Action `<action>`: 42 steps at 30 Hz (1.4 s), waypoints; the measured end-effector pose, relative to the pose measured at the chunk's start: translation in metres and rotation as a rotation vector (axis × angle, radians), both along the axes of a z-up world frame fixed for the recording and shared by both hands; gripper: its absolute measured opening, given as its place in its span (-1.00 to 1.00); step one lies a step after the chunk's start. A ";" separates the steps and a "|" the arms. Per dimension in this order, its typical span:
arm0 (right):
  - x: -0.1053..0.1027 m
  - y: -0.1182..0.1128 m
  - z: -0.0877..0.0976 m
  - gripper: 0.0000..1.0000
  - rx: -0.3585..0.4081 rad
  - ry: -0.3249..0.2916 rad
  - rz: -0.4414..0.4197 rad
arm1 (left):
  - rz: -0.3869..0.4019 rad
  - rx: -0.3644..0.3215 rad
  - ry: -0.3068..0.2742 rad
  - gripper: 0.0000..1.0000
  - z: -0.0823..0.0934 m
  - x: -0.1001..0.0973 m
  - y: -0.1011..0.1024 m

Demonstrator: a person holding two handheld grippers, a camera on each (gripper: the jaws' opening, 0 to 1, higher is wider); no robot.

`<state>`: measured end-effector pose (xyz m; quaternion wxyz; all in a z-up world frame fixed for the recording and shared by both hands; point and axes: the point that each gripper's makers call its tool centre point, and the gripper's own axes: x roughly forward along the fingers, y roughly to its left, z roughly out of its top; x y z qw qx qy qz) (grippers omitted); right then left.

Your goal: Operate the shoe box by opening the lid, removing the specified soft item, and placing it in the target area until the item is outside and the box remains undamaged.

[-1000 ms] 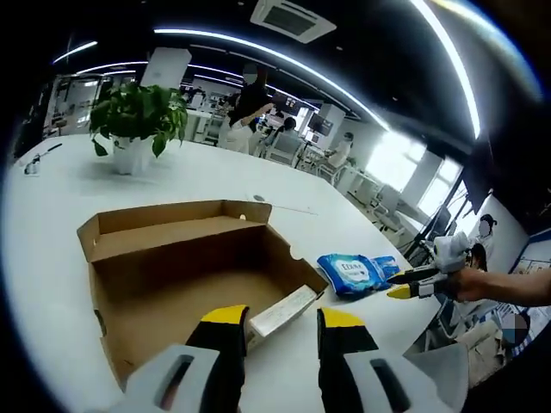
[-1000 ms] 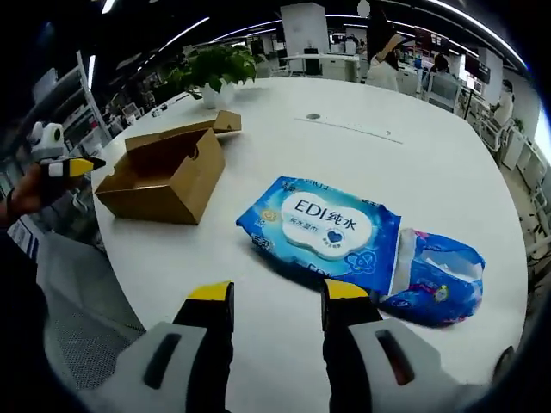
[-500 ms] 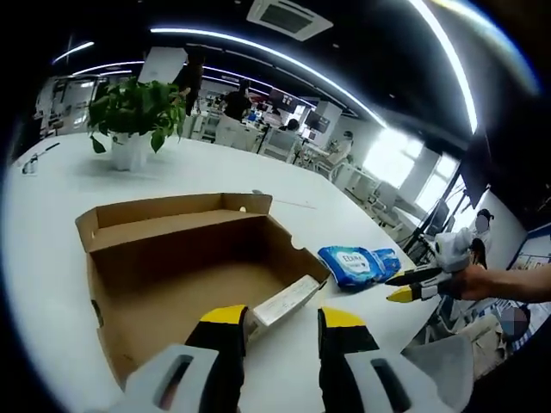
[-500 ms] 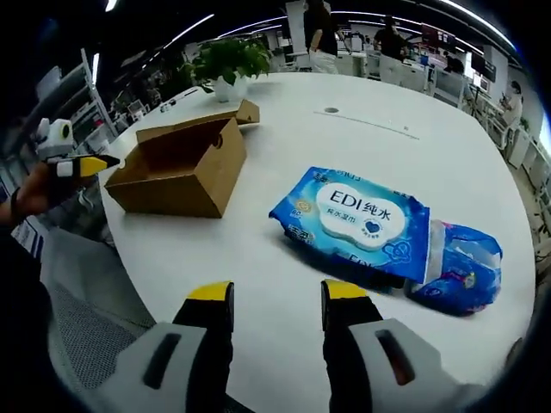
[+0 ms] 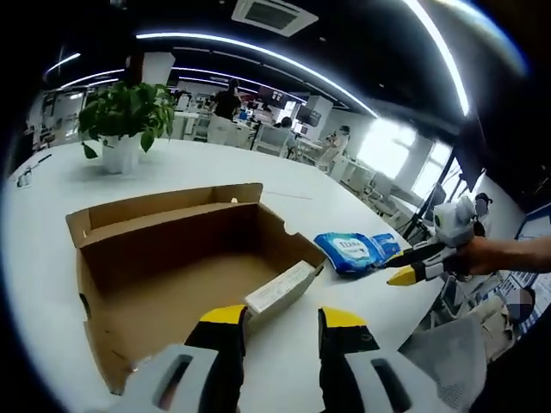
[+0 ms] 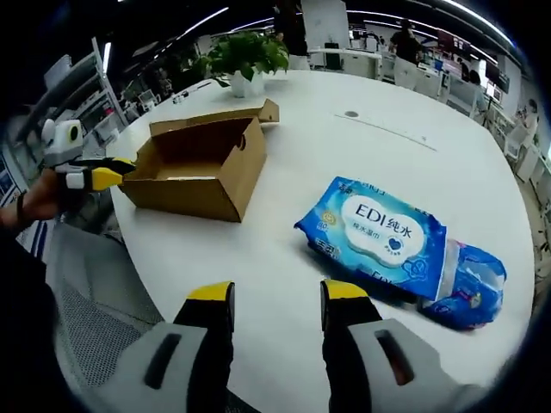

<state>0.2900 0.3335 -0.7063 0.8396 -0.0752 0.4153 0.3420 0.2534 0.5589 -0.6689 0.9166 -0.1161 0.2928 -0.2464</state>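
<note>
The brown shoe box point(image 5: 172, 258) lies open on the white table point(image 5: 43, 194), its inside bare, with a white strip point(image 5: 280, 290) on the near wall. My left gripper point(image 5: 282, 317) hovers open just in front of that wall. A blue pack of wet wipes point(image 5: 353, 252) rests on the table to the right of the box. In the right gripper view the pack point(image 6: 387, 237) lies flat ahead and to the right of my open right gripper point(image 6: 277, 297), apart from it. The box point(image 6: 202, 163) stands farther left, its lid point(image 6: 265, 110) folded back.
A potted plant point(image 5: 125, 116) stands at the table's far side, also in the right gripper view as the plant point(image 6: 245, 56). The right gripper point(image 5: 413, 265) reaches in from the right beyond the pack. The left gripper point(image 6: 90, 176) shows by the table edge. Office desks and people fill the background.
My right gripper has drawn back from the wipes pack and turned toward the box. The left gripper has stayed by the box's near wall. The pack and box have not moved.
</note>
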 end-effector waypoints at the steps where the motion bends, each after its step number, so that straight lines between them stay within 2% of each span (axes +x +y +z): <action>1: 0.001 0.004 0.002 -0.26 -0.001 0.000 0.013 | -0.004 -0.005 0.000 -0.35 -0.001 0.000 -0.003; 5: 0.007 0.027 0.011 -0.27 -0.024 -0.011 0.116 | -0.022 -0.001 -0.003 -0.35 -0.004 -0.002 -0.010; 9: 0.015 0.046 0.017 -0.27 -0.018 -0.014 0.157 | -0.037 0.003 -0.011 -0.35 -0.005 -0.004 -0.015; 18: 0.032 0.092 0.027 -0.28 -0.042 -0.042 0.310 | -0.044 0.012 -0.020 -0.35 -0.005 -0.007 -0.018; 22: 0.039 0.114 0.033 -0.28 -0.077 -0.064 0.420 | -0.040 0.008 -0.023 -0.35 -0.005 -0.008 -0.019; 26: 0.045 0.140 0.036 -0.29 -0.136 -0.089 0.571 | -0.045 0.016 -0.028 -0.34 -0.006 -0.010 -0.022; 32: 0.047 0.165 0.028 -0.29 -0.274 -0.116 0.796 | -0.057 0.020 -0.045 -0.31 -0.004 -0.011 -0.024; 39: 0.039 0.184 0.010 -0.29 -0.331 -0.079 0.955 | -0.065 0.031 -0.064 -0.22 0.002 -0.013 -0.023; 42: 0.040 0.185 0.002 -0.33 -0.369 -0.048 0.973 | -0.074 0.043 -0.065 -0.22 0.003 -0.017 -0.023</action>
